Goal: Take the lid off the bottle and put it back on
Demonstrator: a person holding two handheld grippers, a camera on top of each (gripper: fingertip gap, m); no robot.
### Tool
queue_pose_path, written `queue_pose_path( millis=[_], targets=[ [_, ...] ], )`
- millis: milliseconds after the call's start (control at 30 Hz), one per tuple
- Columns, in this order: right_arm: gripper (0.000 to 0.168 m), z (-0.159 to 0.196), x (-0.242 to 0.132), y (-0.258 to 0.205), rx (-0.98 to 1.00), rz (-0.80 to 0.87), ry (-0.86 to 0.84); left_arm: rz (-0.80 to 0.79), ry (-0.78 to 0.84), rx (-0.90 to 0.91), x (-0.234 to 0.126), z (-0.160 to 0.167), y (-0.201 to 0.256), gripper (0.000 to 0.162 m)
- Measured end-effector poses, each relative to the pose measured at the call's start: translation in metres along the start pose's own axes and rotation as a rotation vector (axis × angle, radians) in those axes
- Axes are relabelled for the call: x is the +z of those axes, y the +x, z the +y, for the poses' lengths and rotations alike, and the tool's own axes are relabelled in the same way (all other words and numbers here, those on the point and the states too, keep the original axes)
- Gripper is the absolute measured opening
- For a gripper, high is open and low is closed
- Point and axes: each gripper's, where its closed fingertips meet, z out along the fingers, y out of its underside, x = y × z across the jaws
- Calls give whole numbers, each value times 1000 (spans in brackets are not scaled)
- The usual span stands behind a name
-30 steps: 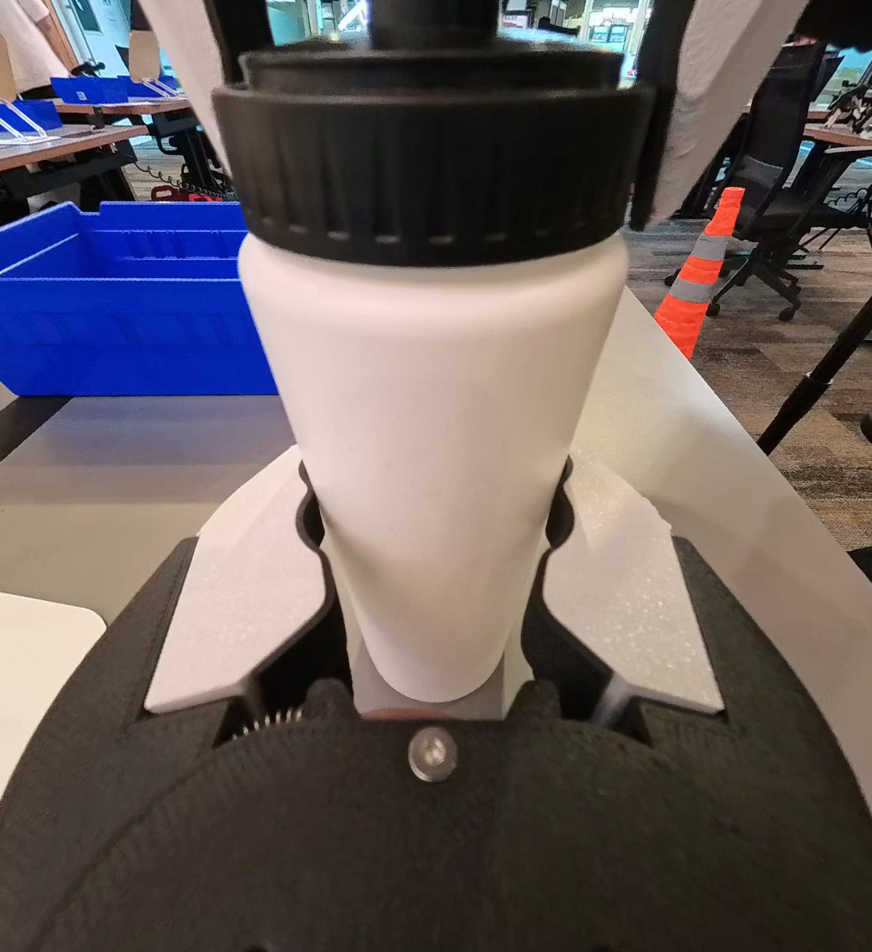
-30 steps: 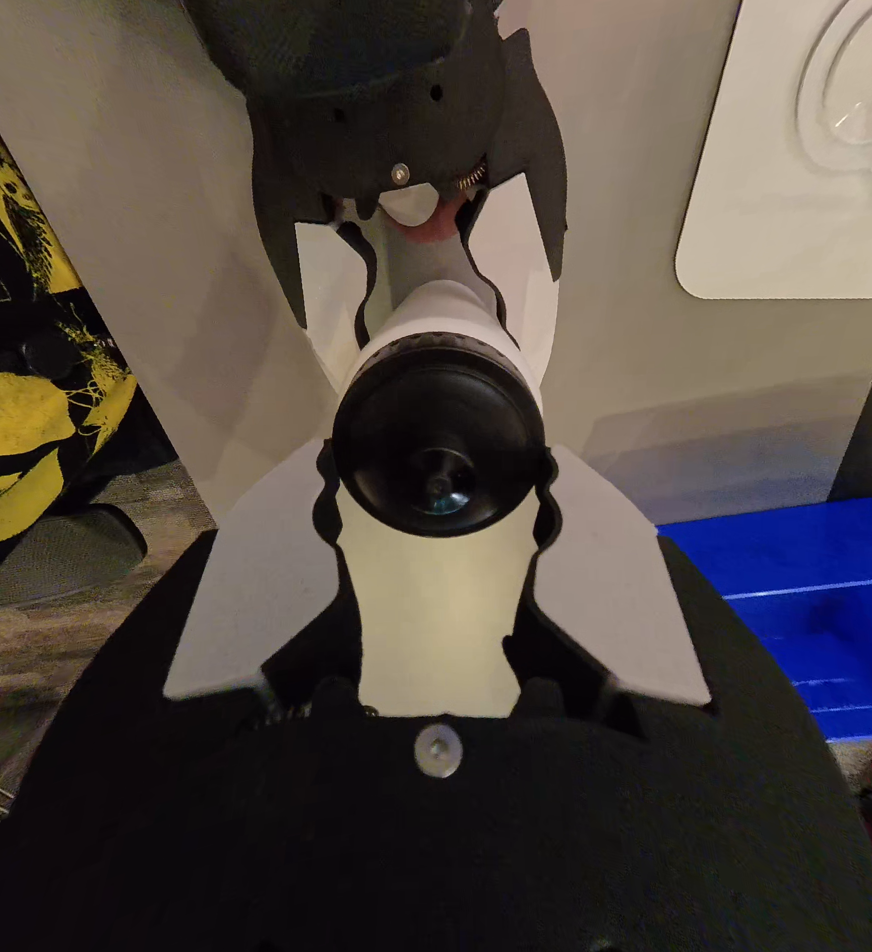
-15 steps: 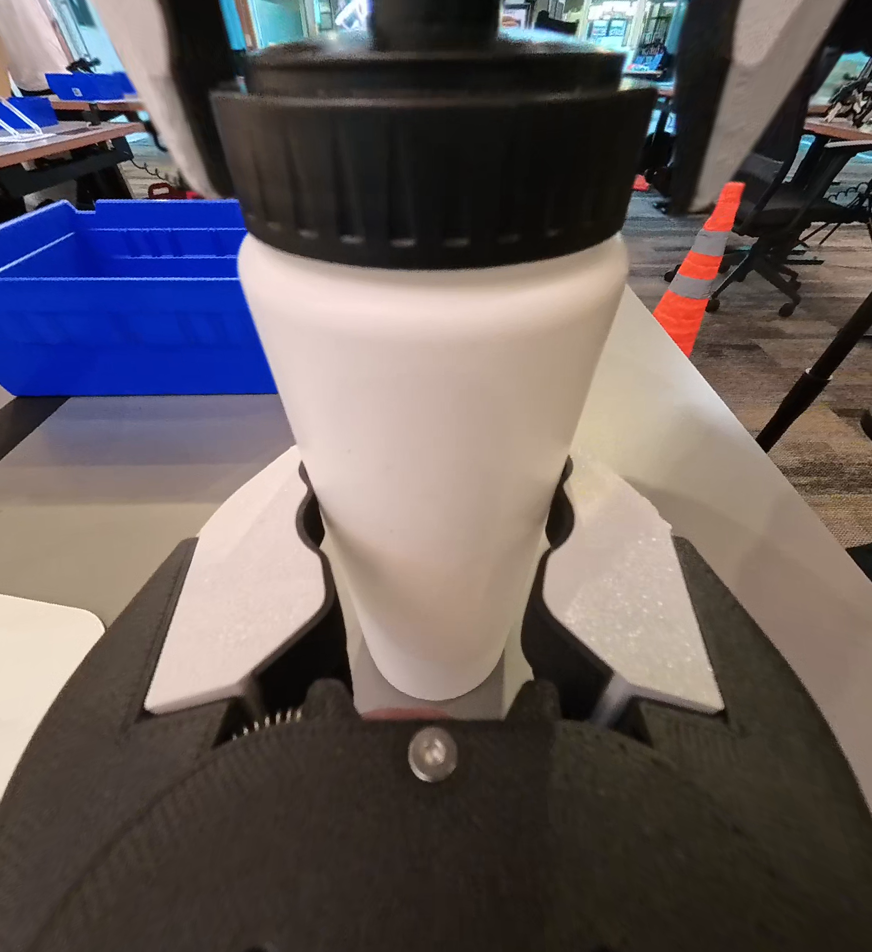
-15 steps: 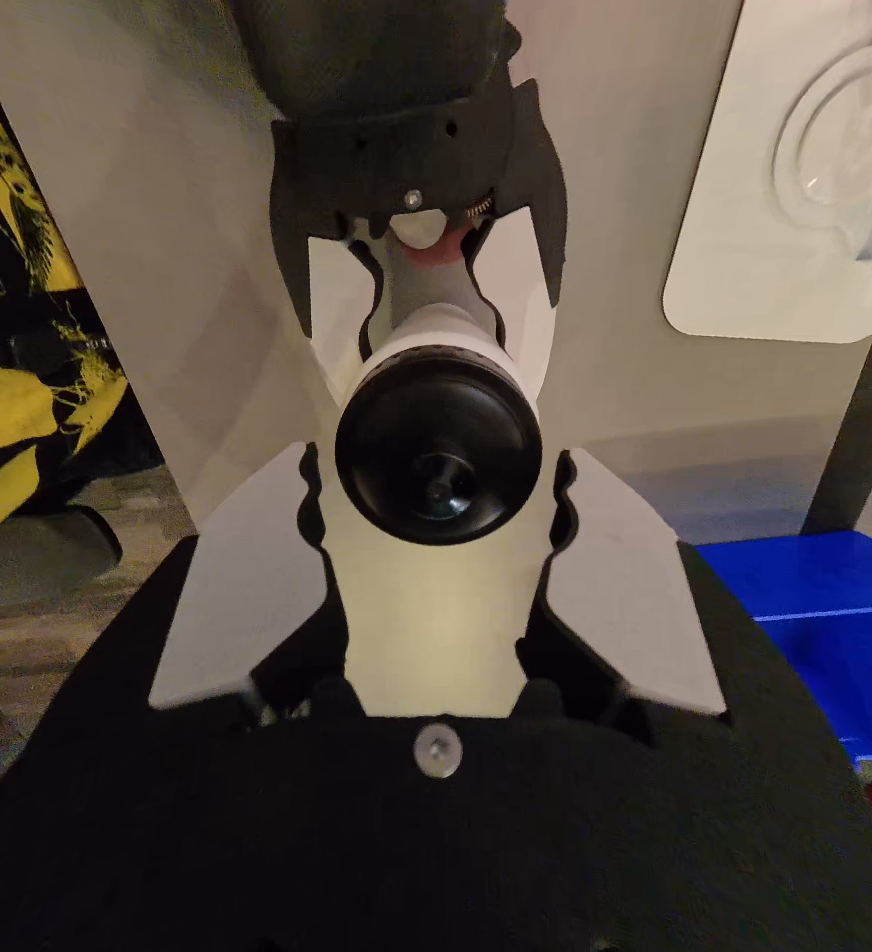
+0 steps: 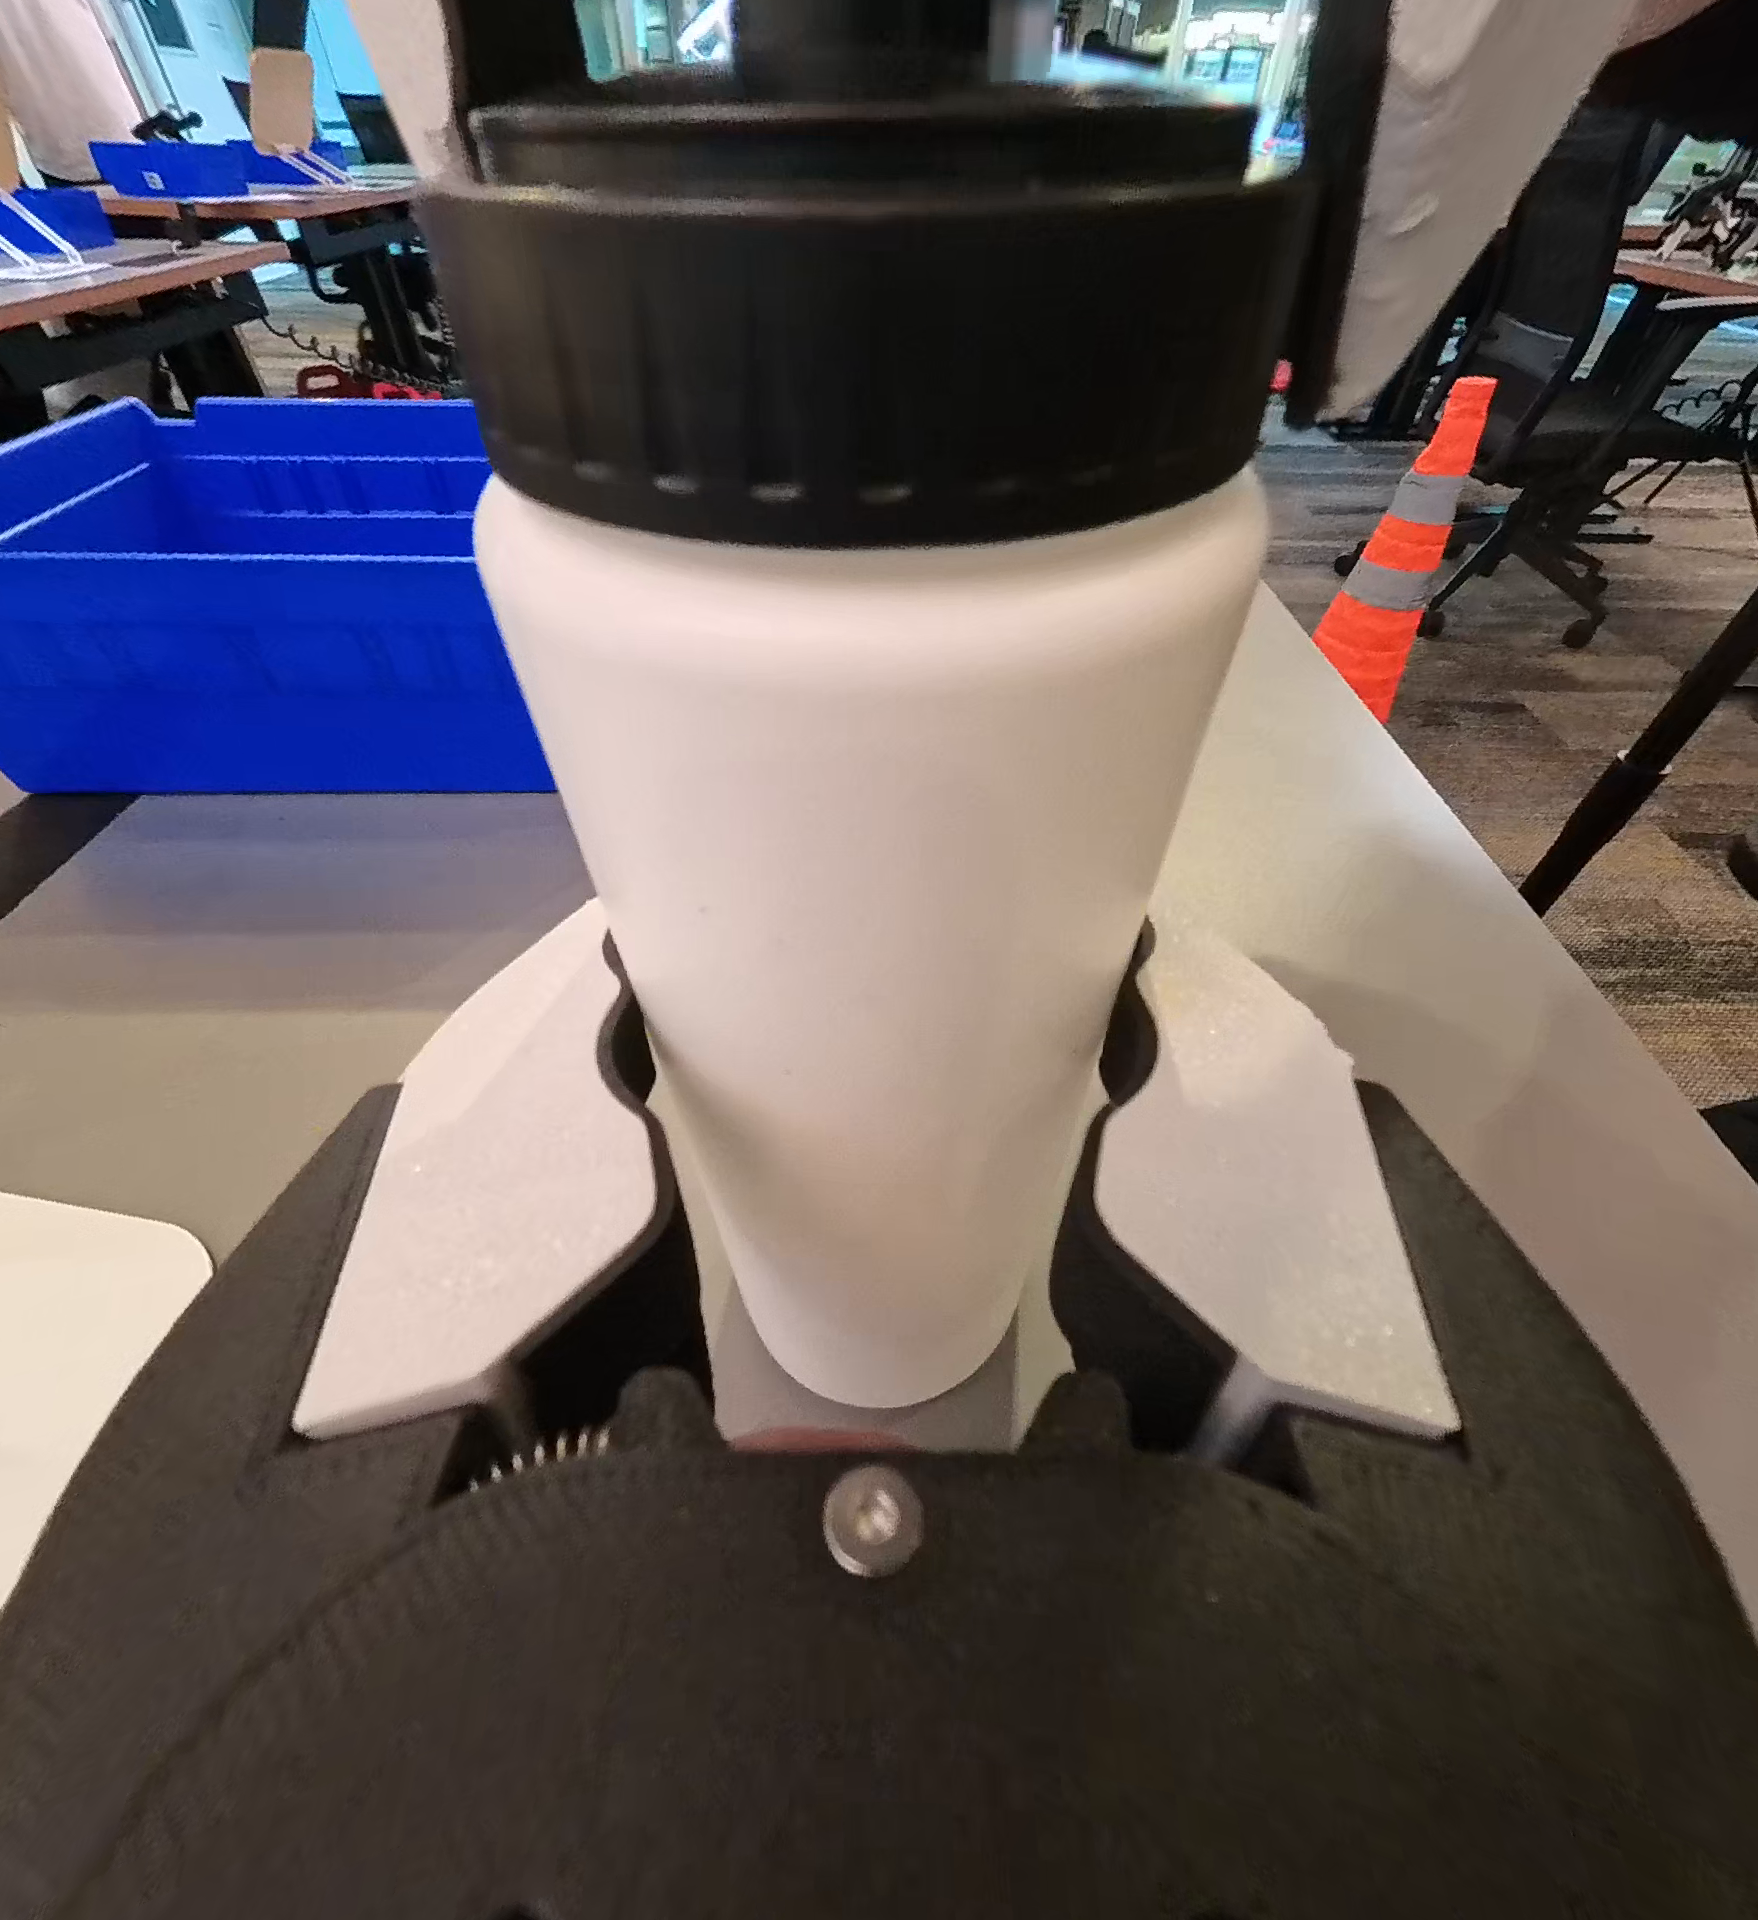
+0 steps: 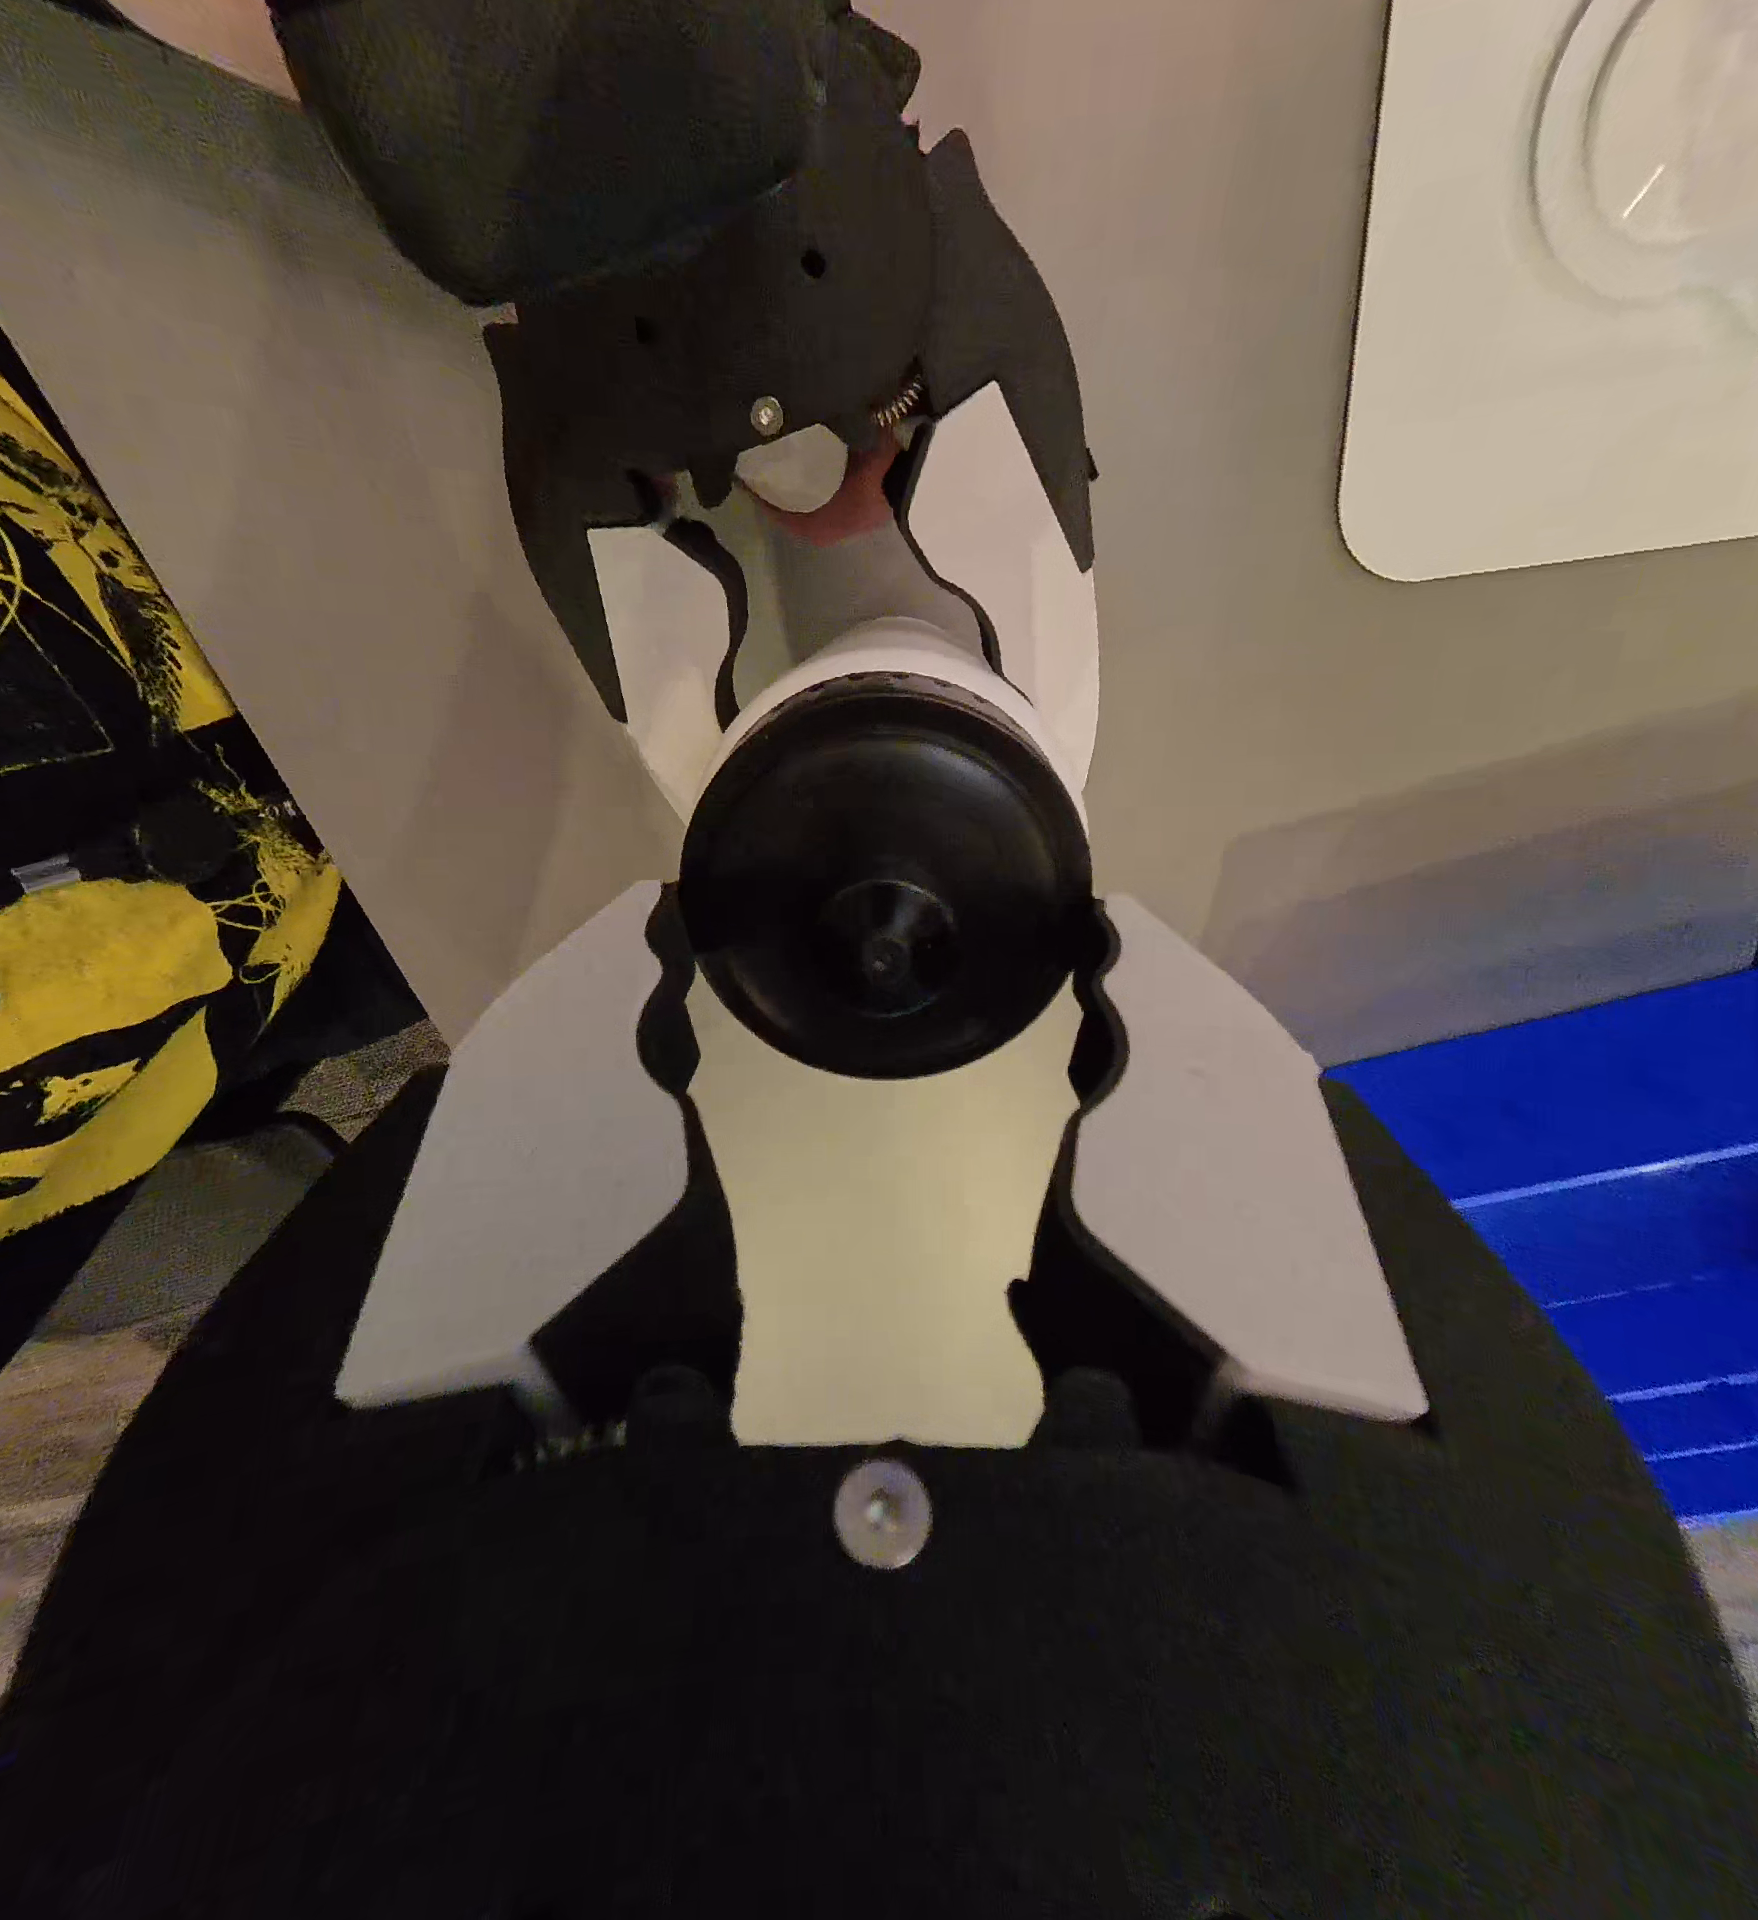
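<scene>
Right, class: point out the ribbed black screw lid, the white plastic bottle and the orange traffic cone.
Ribbed black screw lid (image 5: 854,353), left wrist view, ribbed side.
White plastic bottle (image 5: 870,831), left wrist view, mid-body.
Orange traffic cone (image 5: 1400,561), left wrist view, grey band.

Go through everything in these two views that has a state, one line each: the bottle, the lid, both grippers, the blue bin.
white bottle: upright, clamped low on its body.
black lid: on the bottle's neck; how tightly, I can't tell.
left gripper: shut on the bottle.
right gripper: closed around the lid's sides from above.
blue bin: on the table behind the bottle, open-topped; nothing visible inside.
</scene>
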Motion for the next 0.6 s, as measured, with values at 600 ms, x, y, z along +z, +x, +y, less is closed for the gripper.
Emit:
queue_pose_path(
  millis=[600],
  targets=[
    [72,4,-1,-3,-128,10,-53,20,-1,5,2,0,5,86]
  ],
)
